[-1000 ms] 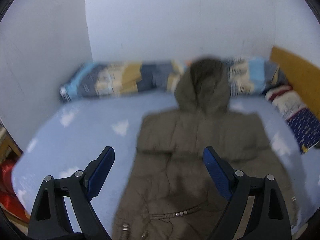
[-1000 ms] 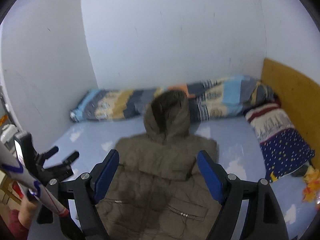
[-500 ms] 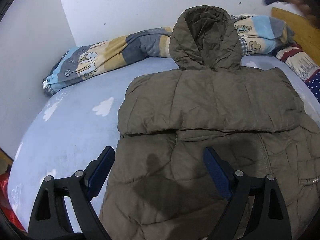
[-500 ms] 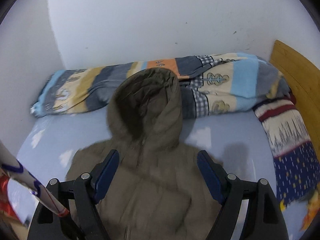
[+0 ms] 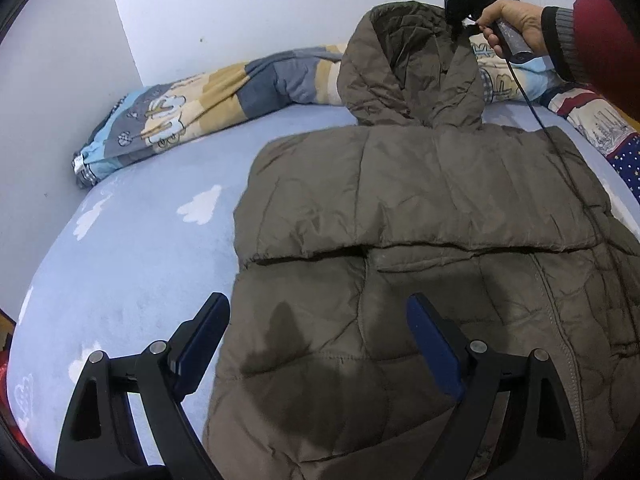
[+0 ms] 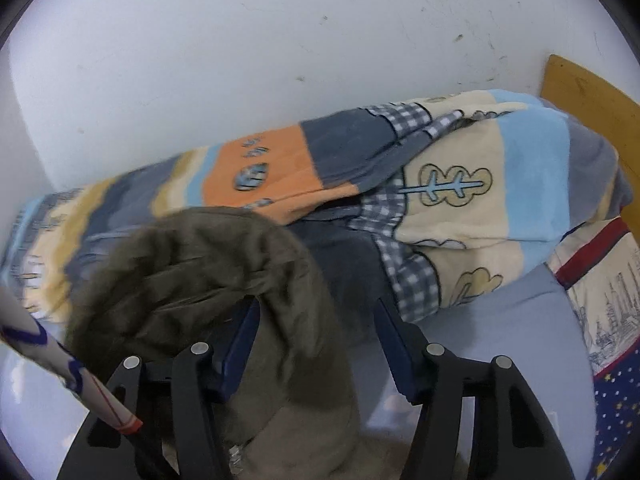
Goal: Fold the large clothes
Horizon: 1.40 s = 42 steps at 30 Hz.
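An olive-brown padded jacket (image 5: 420, 208) lies flat on the blue cloud-print bed sheet (image 5: 132, 264), with its sleeves folded across the chest. Its hood (image 6: 192, 272) leans against a rolled blanket. My left gripper (image 5: 316, 320) hovers open over the jacket's lower left part, touching nothing. My right gripper (image 6: 316, 332) is at the hood and its jaws are closing. The hood's rim lies between them, against the left pad and apart from the right pad. In the left wrist view a hand (image 5: 516, 20) in a red sleeve holds that gripper (image 5: 460, 26) at the hood's top.
A rolled patchwork blanket (image 6: 460, 184) lies along the white wall. Patterned pillows (image 6: 600, 288) and a wooden headboard (image 6: 588, 88) stand at the right. A white tube with blue and red marks (image 6: 60, 364) crosses the right wrist view at lower left.
My right gripper has swept forward and down to the hood, its jaws now narrower with the rim between them. The left gripper dropped closer to the jacket early on, then held still, open.
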Available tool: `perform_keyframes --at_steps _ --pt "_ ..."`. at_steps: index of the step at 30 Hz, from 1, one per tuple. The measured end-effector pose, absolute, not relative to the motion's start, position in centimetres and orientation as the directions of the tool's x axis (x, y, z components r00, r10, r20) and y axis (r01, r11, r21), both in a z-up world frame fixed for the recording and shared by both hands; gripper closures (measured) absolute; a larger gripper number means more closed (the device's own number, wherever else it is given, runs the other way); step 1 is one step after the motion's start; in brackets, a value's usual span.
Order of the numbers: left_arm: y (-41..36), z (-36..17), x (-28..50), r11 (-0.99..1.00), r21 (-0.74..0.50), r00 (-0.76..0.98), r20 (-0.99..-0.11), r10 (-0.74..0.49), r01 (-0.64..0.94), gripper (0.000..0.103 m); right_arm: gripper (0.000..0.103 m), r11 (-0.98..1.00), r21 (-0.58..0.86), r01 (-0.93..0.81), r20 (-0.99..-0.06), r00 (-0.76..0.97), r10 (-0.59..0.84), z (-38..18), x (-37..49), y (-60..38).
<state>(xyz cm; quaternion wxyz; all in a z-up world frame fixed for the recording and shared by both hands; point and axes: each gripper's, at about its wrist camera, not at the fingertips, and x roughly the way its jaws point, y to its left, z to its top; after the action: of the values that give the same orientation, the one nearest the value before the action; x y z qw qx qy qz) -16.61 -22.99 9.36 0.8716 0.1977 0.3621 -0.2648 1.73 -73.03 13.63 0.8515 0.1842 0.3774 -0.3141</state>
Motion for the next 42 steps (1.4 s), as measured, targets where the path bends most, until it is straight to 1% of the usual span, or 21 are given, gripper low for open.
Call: perform_keyframes --at_steps 1,2,4,8,10,14,18,20,23,26,28,30,33,36,37,38,39,40,41,42 --pt "-23.1 9.3 -16.6 0.780 0.153 0.595 -0.738 -0.318 0.607 0.014 0.093 0.739 0.082 0.669 -0.774 0.510 -0.376 13.1 1.9 -73.0" --pt "-23.2 9.3 -16.6 0.780 0.157 0.596 -0.739 -0.314 0.606 0.014 0.096 0.732 0.060 0.679 -0.777 0.492 -0.393 12.7 1.7 -72.9" --pt "-23.1 9.5 -16.8 0.783 0.153 0.596 -0.739 -0.314 0.603 0.014 0.096 0.744 0.073 0.664 -0.734 0.541 -0.411 13.2 0.1 -71.8" --pt "-23.2 10.7 -17.5 0.785 0.143 0.607 -0.721 -0.334 0.603 0.014 0.096 0.777 0.058 0.627 -0.688 0.589 -0.424 15.6 -4.2 -68.9" --pt "-23.1 11.4 -17.6 0.789 0.132 0.610 -0.713 -0.345 0.600 0.014 0.096 0.806 0.049 0.591 -0.672 0.616 -0.411 17.3 -6.7 -67.0" --pt "-22.3 13.0 -17.3 0.816 0.065 0.605 -0.705 -0.370 0.574 0.014 0.097 0.852 0.067 0.520 -0.636 0.680 -0.365 20.5 -12.8 -62.1" --pt "-21.0 15.2 -17.0 0.843 0.020 0.635 -0.668 -0.389 0.538 0.014 0.097 0.881 0.093 0.464 -0.611 0.725 -0.318 21.6 -19.9 -55.5" --pt "-20.2 16.2 -16.7 0.854 -0.034 0.633 -0.656 -0.412 0.520 0.014 0.097 0.888 0.115 0.445 -0.606 0.740 -0.292 20.7 -24.4 -51.6" --pt "-19.8 17.1 -16.1 0.845 -0.123 0.608 -0.641 -0.468 0.520 0.014 0.097 0.889 0.095 0.447 -0.617 0.728 -0.300 17.3 -29.8 -47.1" --pt "-20.7 17.3 -15.6 0.827 -0.156 0.590 -0.630 -0.505 0.540 0.014 0.096 0.871 0.079 0.486 -0.680 0.665 -0.310 11.3 -31.6 -46.1" --pt "-21.8 17.0 -15.3 0.813 -0.168 0.571 -0.633 -0.523 0.558 0.014 0.096 0.854 0.072 0.515 -0.746 0.596 -0.296 7.3 -31.0 -47.2" --pt "-23.2 16.6 -15.2 0.814 -0.151 0.573 -0.639 -0.513 0.561 0.014 0.096 0.835 0.091 0.542 -0.793 0.546 -0.269 4.5 -30.4 -48.8" --pt "-26.0 16.2 -15.1 0.795 -0.152 0.558 -0.635 -0.534 0.587 0.014 0.096 0.840 0.049 0.540 -0.799 0.526 -0.292 4.2 -30.0 -49.2" --pt "-28.8 15.3 -15.4 0.774 -0.087 0.565 -0.633 -0.529 0.627 0.014 0.096 0.852 -0.002 0.524 -0.800 0.510 -0.316 4.2 -29.8 -48.9" --pt "-30.1 14.6 -15.6 0.771 -0.030 0.577 -0.644 -0.502 0.636 0.014 0.096 0.853 -0.005 0.521 -0.802 0.508 -0.315 4.2 -29.9 -48.8" --pt "-31.5 13.2 -15.5 0.773 0.053 0.594 -0.674 -0.439 0.632 0.014 0.096 0.854 -0.002 0.520 -0.802 0.509 -0.312 4.2 -30.1 -48.9" --pt "-32.7 11.5 -15.0 0.775 0.142 0.607 -0.713 -0.352 0.616 0.014 0.096 0.854 0.004 0.520 -0.804 0.510 -0.307 4.1 -30.2 -49.0" --pt "-33.4 10.0 -14.6 0.768 0.190 0.600 -0.744 -0.294 0.612 0.013 0.096 0.854 0.009 0.519 -0.804 0.511 -0.303 4.1 -30.1 -49.1" --pt "-33.6 8.5 -14.0 0.760 0.203 0.578 -0.772 -0.264 0.618 0.013 0.095 0.856 0.013 0.517 -0.805 0.513 -0.297 4.1 -29.8 -49.4" --pt "-33.5 8.0 -13.7 0.763 0.186 0.563 -0.782 -0.266 0.619 0.013 0.094 0.863 0.009 0.506 -0.809 0.511 -0.291 4.1 -29.8 -49.3"
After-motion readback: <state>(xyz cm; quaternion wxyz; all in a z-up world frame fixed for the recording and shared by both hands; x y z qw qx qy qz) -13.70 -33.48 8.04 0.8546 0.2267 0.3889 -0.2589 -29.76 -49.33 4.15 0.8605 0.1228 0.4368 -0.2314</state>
